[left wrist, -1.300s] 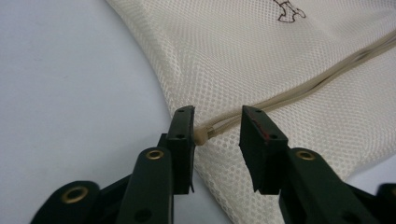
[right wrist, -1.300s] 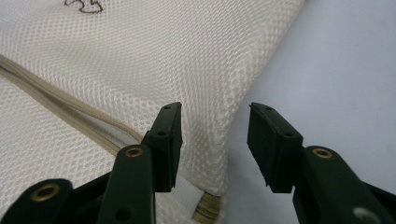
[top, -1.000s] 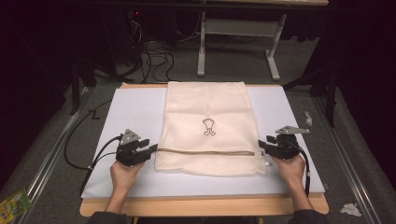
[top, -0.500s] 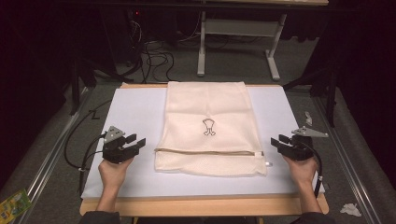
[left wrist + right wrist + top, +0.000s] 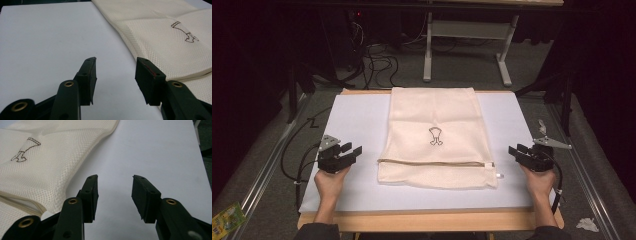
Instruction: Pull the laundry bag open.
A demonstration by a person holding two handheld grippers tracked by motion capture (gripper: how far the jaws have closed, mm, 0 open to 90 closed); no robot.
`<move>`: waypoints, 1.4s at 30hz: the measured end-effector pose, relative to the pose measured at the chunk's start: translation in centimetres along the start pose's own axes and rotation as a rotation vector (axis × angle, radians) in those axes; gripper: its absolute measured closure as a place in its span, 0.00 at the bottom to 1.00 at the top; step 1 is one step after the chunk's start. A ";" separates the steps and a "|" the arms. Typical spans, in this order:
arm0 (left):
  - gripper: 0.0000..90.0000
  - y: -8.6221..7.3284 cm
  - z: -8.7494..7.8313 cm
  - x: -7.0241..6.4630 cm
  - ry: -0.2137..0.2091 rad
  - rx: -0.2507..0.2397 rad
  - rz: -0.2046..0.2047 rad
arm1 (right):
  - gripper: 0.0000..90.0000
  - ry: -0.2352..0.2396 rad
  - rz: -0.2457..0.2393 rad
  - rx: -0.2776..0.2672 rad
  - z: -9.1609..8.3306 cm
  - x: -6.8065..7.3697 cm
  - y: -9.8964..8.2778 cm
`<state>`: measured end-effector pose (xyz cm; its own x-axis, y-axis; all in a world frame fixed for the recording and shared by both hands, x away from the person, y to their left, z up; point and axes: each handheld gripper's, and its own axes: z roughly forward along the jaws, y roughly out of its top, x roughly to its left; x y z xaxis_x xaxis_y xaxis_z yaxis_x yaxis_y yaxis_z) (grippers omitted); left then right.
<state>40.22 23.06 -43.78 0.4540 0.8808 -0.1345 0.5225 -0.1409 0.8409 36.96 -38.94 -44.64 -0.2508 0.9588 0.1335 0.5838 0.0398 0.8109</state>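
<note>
Lying flat across the middle of the white sheet [image 5: 357, 125] on the bench [image 5: 427, 219] is the mesh bag [image 5: 434, 120], cream-coloured, with a small dark logo [image 5: 435, 136] printed near its centre. Its zipper [image 5: 437, 162] is running across the near end, and the pull at the right end is too small to make out clearly.

The left gripper [image 5: 353, 151] is hovering over bare sheet well to the left of the bag, its fingers [image 5: 88, 75] standing apart with nothing between them; they have just been opening a little. In the left gripper view the bag's edge is cutting off at the right behind one finger.

The right gripper [image 5: 515, 150] is sitting off the bag's right side, fingers [image 5: 89, 195] apart and empty too, having just been closing slightly. In the right gripper view the bag's near corner is partly hiding behind the left finger, a layered edge showing there.

Both forearms are coming in from the bottom, cut off by the frame. Beyond the bench everything is dark, with cables hard to read.
</note>
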 end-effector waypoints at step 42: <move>0.56 -1.6 3.8 1.6 0.127 0.024 -0.002 | 0.64 -0.082 -0.014 0.028 2.8 -0.6 -1.3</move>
<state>42.89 22.98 -47.32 0.3587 0.9310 -0.0669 0.5412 -0.1491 0.8276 38.53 -38.78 -47.38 -0.1960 0.9778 0.0741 0.6020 0.0603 0.7962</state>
